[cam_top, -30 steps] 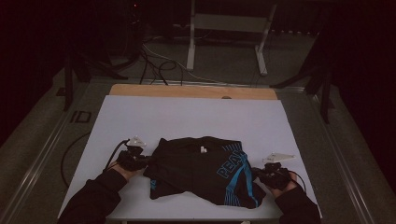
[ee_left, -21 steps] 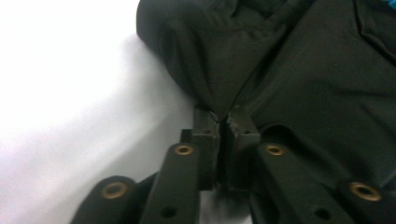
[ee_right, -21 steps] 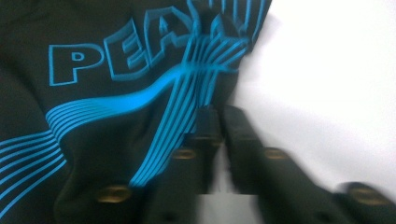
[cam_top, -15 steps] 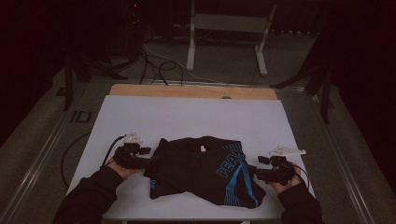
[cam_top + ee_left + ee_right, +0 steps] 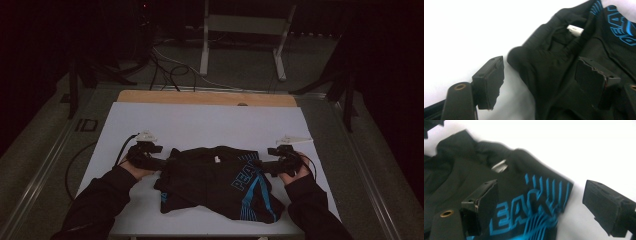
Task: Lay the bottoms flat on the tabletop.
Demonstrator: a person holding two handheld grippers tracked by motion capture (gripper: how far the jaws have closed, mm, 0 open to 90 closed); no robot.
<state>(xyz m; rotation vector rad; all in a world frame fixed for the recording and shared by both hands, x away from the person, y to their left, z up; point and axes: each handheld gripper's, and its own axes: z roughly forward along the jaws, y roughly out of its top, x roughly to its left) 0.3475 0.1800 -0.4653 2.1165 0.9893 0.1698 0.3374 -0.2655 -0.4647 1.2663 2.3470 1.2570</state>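
Note:
A black garment (image 5: 215, 182) with a blue print lies spread on the white table (image 5: 210, 125). My left gripper (image 5: 167, 161) is at the garment's left edge and my right gripper (image 5: 265, 165) at its right edge. Both have just been opening their jaws. In the left gripper view the left gripper (image 5: 541, 67) is open. The garment's folded edge (image 5: 554, 62) lies loose between its jaws, with a white label (image 5: 575, 30) beyond. In the right gripper view the right gripper (image 5: 542, 187) is open over the printed corner (image 5: 536, 195), and its pads do not press on the cloth.
A wooden strip (image 5: 205, 97) runs along the table's far edge. Beyond it on the floor stand a white frame (image 5: 242, 37), loose cables (image 5: 167, 65) and dark stand legs (image 5: 345, 90). A cable (image 5: 75, 162) hangs off the table's left side. The person's dark sleeves (image 5: 100, 205) come in from below.
Both grippers went from shut on the garment's edges to open. The hands moved a little away from the person, and the right one outward. The garment's far edge now lies farther up the table.

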